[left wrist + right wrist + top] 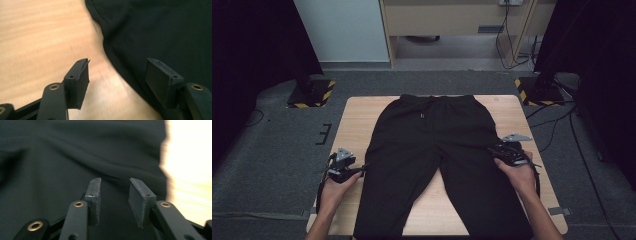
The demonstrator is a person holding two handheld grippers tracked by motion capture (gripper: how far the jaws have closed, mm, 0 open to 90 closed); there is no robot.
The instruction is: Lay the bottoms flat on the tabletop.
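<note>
From my remote seat I see the left claw (362,170) at the left edge of the black trousers (432,150), beside the outer seam of the left leg, with the person's left hand (334,187) wrapped around its body near the desk's left border. In the left gripper view its jaws stand wide apart, one over bare wood and the other over black cloth, with the trouser edge running between them and nothing pinched. The trousers lie flat and face up on the wooden desk (357,117), waistband toward the far edge with the drawstring (422,114) at its middle, the two legs spreading toward me and running off the near edge, a wedge of bare wood between them. Further right, the right claw (492,149) rests at the outer edge of the right trouser leg, held by the right hand (519,175). In the right gripper view its jaws are parted by a moderate gap above rumpled dark fabric, with bright desk surface off to one side; that picture is blurred, and I cannot tell whether the tips touch the cloth.
</note>
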